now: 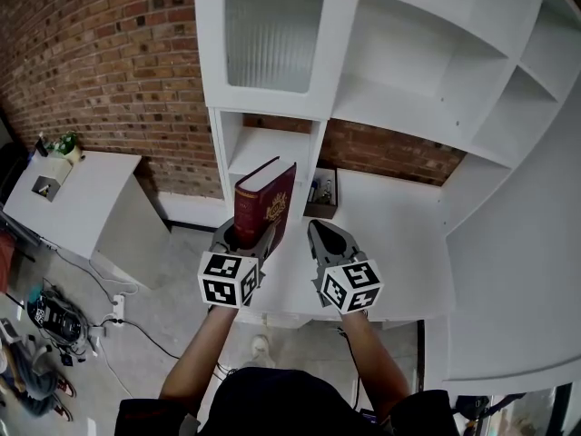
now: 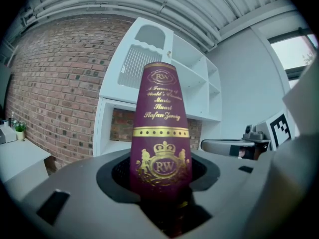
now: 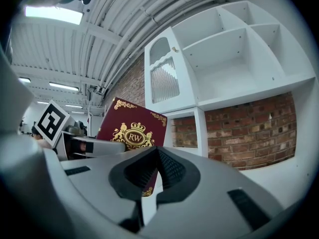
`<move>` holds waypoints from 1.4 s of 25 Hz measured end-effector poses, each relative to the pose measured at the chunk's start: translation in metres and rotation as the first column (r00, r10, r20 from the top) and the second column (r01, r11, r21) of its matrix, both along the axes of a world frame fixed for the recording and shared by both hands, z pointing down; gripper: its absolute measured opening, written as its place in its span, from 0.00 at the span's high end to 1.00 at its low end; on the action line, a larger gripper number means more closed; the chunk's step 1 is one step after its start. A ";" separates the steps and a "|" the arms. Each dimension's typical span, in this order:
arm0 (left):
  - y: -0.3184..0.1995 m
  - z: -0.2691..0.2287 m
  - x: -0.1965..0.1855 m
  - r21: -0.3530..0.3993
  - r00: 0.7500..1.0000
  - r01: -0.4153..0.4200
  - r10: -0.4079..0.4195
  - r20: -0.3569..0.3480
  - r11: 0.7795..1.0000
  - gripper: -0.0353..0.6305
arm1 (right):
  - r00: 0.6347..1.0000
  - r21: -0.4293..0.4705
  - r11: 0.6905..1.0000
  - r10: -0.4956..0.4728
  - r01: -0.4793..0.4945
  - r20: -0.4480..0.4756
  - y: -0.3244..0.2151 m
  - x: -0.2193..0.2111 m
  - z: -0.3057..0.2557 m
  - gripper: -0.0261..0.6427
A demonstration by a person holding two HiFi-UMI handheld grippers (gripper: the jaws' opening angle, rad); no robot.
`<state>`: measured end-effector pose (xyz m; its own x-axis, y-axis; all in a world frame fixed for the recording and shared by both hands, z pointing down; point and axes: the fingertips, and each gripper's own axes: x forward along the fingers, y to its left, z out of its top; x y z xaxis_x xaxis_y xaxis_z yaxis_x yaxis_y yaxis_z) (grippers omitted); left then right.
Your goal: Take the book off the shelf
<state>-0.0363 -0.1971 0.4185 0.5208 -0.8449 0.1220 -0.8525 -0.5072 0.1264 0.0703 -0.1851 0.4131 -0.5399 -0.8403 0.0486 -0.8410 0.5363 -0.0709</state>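
Lit brightly and evenly, mostly from ceiling strip lights (image 3: 54, 15) up and left of the shelf unit (image 3: 219, 59), with a window (image 2: 294, 54) blown out pale to its right. Cast only faint, soft shadows inside the shelf unit. Bent hard at the edges, with black corners in both gripper views. Blurred softly nearest the lens.

book (image 1: 266, 203): smooth maroon cover, glossy gilt stamping | shelf (image 1: 418, 80): smooth white paint, matt | wall (image 1: 109, 80): rough red brick | door pane (image 1: 272, 34): ribbed frosted glass

Small box (image 1: 322, 194) blocks just right of shelf cubby (image 1: 261, 151). Tabletop (image 1: 408, 243) further right is open. Book (image 1: 265, 203) stands in front of cubby.
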 end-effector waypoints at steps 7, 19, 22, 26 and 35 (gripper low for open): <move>0.025 -0.004 0.013 0.011 1.000 -0.004 0.004 -0.005 1.000 0.59 | 1.000 0.006 1.000 -0.004 0.004 0.002 0.024 0.011 -0.002 0.93; 0.072 -0.006 0.038 0.019 1.000 -0.001 0.001 -0.009 1.000 0.59 | 1.000 0.014 1.000 -0.025 0.025 0.008 0.068 0.032 -0.003 0.93; 0.084 -0.006 0.043 0.023 1.000 0.001 -0.001 -0.003 1.000 0.59 | 0.999 0.022 0.999 -0.036 0.036 0.008 0.079 0.036 -0.004 0.93; 0.098 -0.004 0.048 0.019 1.000 0.007 -0.007 0.000 1.000 0.59 | 0.999 0.023 0.999 -0.046 0.046 0.006 0.091 0.040 -0.001 0.93; 0.121 0.004 0.051 0.016 1.000 0.013 -0.013 0.000 1.000 0.59 | 0.999 0.019 0.999 -0.051 0.051 0.010 0.111 0.042 0.007 0.93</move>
<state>0.0146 -0.0763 0.4225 0.5101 -0.8532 0.1089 -0.8589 -0.4984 0.1181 0.1125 -0.0740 0.4197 -0.5827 -0.8122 0.0270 -0.8117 0.5800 -0.0692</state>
